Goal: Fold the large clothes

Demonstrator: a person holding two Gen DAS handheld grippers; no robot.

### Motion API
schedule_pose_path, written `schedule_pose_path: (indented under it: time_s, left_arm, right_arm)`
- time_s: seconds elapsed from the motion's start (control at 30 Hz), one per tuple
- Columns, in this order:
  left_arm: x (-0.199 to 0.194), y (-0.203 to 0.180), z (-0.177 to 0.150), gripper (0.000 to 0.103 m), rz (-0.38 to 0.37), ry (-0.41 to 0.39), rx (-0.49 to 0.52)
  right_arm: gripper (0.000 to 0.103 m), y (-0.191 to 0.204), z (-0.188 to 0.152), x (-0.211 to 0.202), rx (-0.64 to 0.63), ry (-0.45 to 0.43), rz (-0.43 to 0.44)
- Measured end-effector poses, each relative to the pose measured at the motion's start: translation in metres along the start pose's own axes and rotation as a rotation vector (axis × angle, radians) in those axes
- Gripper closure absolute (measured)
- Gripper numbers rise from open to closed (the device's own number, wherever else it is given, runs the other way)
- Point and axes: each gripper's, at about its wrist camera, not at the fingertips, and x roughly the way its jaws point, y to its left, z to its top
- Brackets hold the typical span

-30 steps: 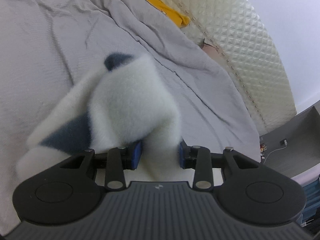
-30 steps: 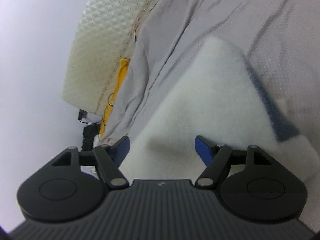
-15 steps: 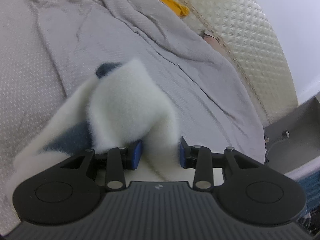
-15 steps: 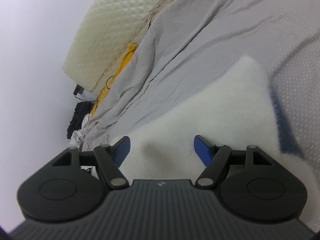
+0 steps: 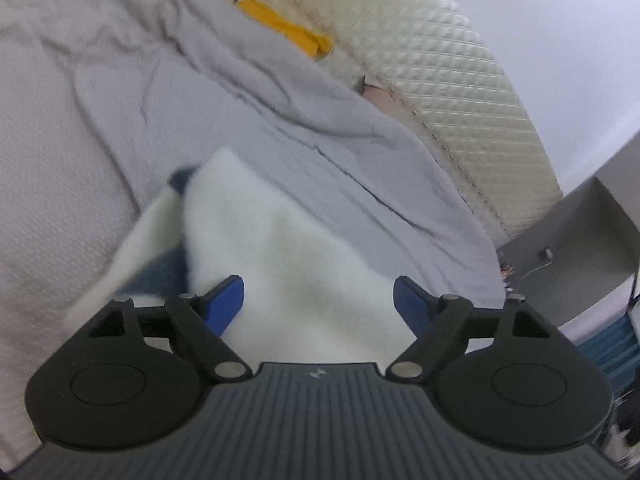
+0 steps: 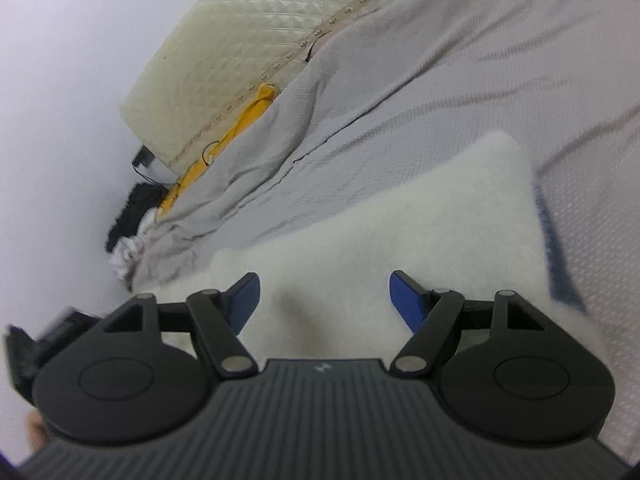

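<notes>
A fluffy white garment (image 5: pixel 288 252) with dark blue patches lies folded on the grey bed cover (image 5: pixel 72 152). My left gripper (image 5: pixel 319 300) hovers just over its near end; its jaws are opening and stand wide, the blue pads (image 5: pixel 226 300) off the fleece. In the right wrist view the same white garment (image 6: pixel 400 232) spreads flat, a blue stripe along its right edge. My right gripper (image 6: pixel 325 298) is open above it, with nothing pinched between the pads.
A cream quilted headboard (image 5: pixel 460 92) runs along the far side of the bed. A yellow cloth (image 5: pixel 280 28) lies tucked at its foot. A grey cabinet (image 5: pixel 580 248) stands off the bed's corner. Dark and white clothes (image 6: pixel 132 224) are heaped beyond the bed edge.
My left gripper has let go of the bunched white fleece and its jaws have spread wide; the garment has dropped flat. The right gripper rolled, staying open over the garment.
</notes>
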Motion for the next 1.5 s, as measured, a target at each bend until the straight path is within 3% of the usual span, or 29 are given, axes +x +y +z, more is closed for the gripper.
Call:
schedule_pose_path:
  time_s: [0.17,0.27,0.37,0.67,0.9,1.1,1.3,1.5]
  left_arm:
    - [-0.005,-0.026,-0.013,0.018,0.072,-0.018,0.200]
    - [0.002,-0.040,-0.022,0.018,0.126,-0.030,0.321]
    - [0.017,-0.048,-0.027,0.018,0.161,-0.026,0.378]
    - [0.059,-0.053,-0.039,0.018,0.288,-0.014,0.534]
    - [0.091,-0.045,-0.041,0.016,0.326,0.021,0.551]
    - [0.092,-0.045,-0.040,0.016,0.325,0.018,0.545]
    - [0.070,-0.054,-0.044,0.016,0.307,0.002,0.520]
    - [0.024,-0.065,-0.056,0.016,0.282,-0.056,0.474]
  right_arm:
    - [0.028,0.014,-0.004,-0.009,-0.077,-0.015,-0.044]
    - [0.028,0.023,-0.008,-0.009,-0.165,-0.027,-0.116]
    - [0.028,0.030,-0.007,-0.001,-0.251,-0.040,-0.158]
    - [0.035,0.028,-0.010,0.026,-0.324,0.001,-0.196]
    - [0.036,0.017,-0.016,0.041,-0.355,-0.009,-0.192]
    - [0.036,0.018,-0.018,0.041,-0.371,-0.013,-0.199]
    - [0.036,0.024,-0.017,0.034,-0.349,-0.001,-0.210]
    - [0.036,0.030,-0.023,0.026,-0.361,-0.010,-0.231]
